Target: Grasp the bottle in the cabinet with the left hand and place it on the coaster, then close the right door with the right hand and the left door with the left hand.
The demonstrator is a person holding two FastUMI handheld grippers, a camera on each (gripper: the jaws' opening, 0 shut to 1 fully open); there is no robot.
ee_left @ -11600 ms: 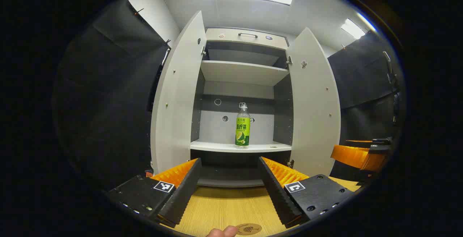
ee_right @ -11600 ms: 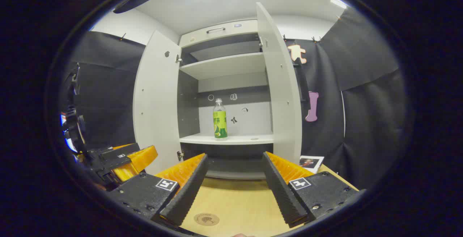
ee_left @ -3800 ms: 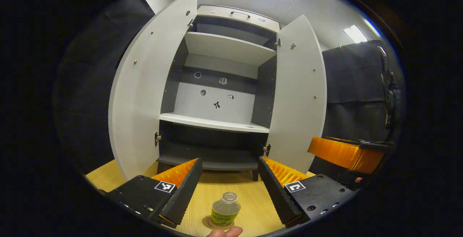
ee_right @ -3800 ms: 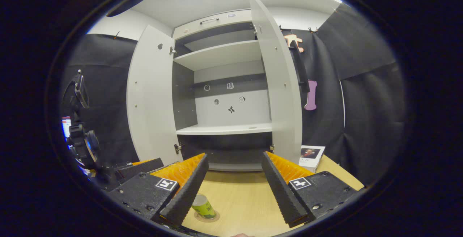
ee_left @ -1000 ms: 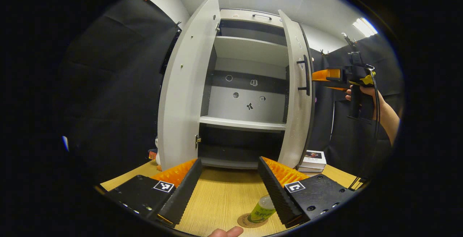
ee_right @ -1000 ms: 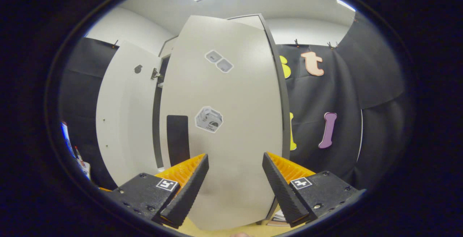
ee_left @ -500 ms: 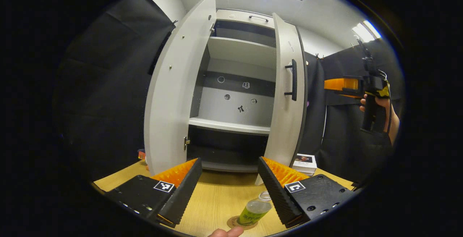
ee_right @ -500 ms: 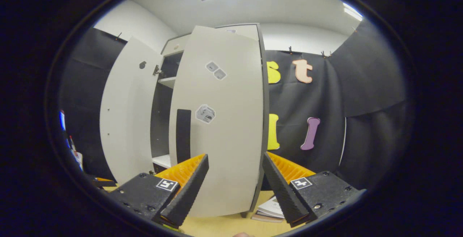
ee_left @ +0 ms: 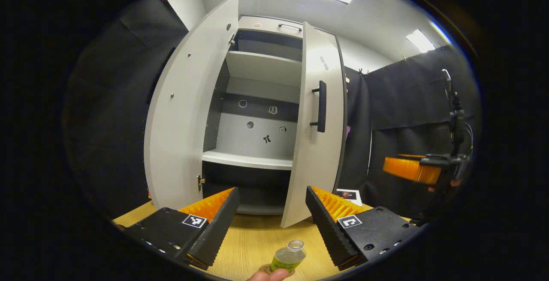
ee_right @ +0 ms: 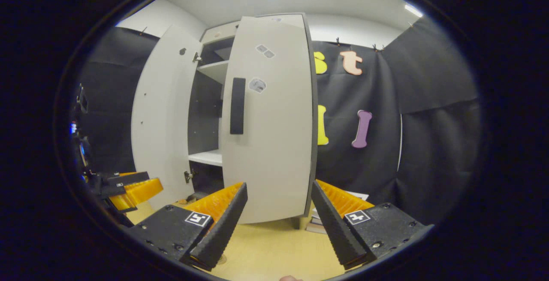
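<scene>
The green-labelled bottle [ee_left: 288,258] stands uncapped on the wooden table [ee_left: 253,240], below and between the fingers of my left gripper [ee_left: 271,192], which is open and holds nothing. The coaster under the bottle is mostly hidden. The cabinet's right door [ee_left: 319,143] with its dark handle [ee_left: 321,106] is swung most of the way in; the left door [ee_left: 184,113] stands wide open. My right gripper [ee_right: 279,185] is open, facing the right door [ee_right: 270,122] from a short distance without touching it. It also hangs at the right [ee_left: 411,169] in the left gripper view.
The cabinet's lower shelf [ee_left: 246,159] is bare. A few books [ee_right: 319,223] lie on the table beside the cabinet's right foot. The left gripper [ee_right: 133,188] sits low at the left in the right gripper view. A person's fingertip [ee_left: 268,276] shows at the bottom edge.
The right door has swung further inward. My right gripper has dropped lower and drawn back from the door. The left gripper has shifted, so the bottle sits nearer the centre.
</scene>
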